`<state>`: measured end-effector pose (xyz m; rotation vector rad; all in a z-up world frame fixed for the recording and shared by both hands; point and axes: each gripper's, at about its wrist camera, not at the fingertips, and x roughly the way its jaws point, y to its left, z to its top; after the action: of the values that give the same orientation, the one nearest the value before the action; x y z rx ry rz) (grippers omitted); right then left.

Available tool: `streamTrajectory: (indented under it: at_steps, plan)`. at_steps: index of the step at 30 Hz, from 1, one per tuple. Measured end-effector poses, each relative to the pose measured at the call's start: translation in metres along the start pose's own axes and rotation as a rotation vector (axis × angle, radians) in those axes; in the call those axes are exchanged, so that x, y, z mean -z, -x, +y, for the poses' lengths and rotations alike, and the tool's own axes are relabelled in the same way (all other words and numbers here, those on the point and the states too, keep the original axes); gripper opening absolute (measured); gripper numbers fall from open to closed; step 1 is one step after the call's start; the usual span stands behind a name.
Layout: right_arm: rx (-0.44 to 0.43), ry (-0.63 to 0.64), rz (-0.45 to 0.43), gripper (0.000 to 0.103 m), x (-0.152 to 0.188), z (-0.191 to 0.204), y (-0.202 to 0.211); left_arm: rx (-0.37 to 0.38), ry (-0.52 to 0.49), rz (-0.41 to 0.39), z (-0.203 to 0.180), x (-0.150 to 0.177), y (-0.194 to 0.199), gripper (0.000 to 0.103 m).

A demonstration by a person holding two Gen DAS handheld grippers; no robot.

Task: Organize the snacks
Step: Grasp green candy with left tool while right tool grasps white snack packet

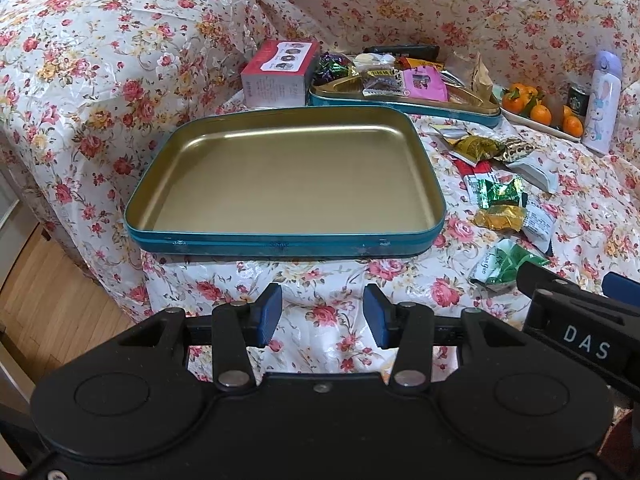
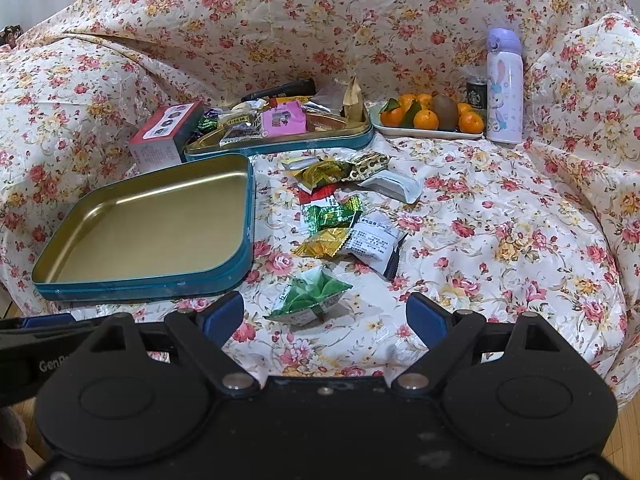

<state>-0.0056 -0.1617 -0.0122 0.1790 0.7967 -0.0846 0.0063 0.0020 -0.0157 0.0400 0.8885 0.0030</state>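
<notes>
- The floral-covered worktop (image 2: pixel 500 240) is carrying everything, and the empty blue tin (image 1: pixel 280 176) is sitting left of the loose snacks (image 2: pixel 340 208).
- The green packet (image 2: pixel 310 298) is lying nearest — just ahead of the right gripper (image 2: pixel 325 316), whose jaws are spreading wide and empty.
- Judging the step: it should be coming down level, straddling the packet's crinkled middle.
- The left gripper (image 1: pixel 322 314) is hovering part-open, holding nothing, facing the tin.

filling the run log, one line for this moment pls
left gripper open, empty | right gripper open over green packet | tin lid empty | snacks loose
</notes>
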Motion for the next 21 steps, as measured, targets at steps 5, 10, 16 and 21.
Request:
streamTrajectory:
  at_steps: [5, 10, 16, 21]
  plan:
    - [0.007, -0.005, -0.045, 0.092, 0.001, -0.001, 0.001, -0.024, 0.005, -0.029, 0.000, 0.001, 0.000, 0.053]
    - [0.006, -0.057, -0.118, 0.092, 0.004, -0.006, 0.006, -0.025, 0.005, -0.066, -0.002, 0.001, 0.002, 0.053]
    - [-0.002, -0.046, -0.101, 0.092, 0.005, -0.012, 0.001, 0.041, -0.019, -0.057, -0.010, 0.000, -0.002, 0.053]
    - [0.013, -0.063, -0.062, 0.092, 0.009, -0.023, -0.007, 0.093, -0.082, -0.044, -0.031, 0.002, -0.008, 0.053]
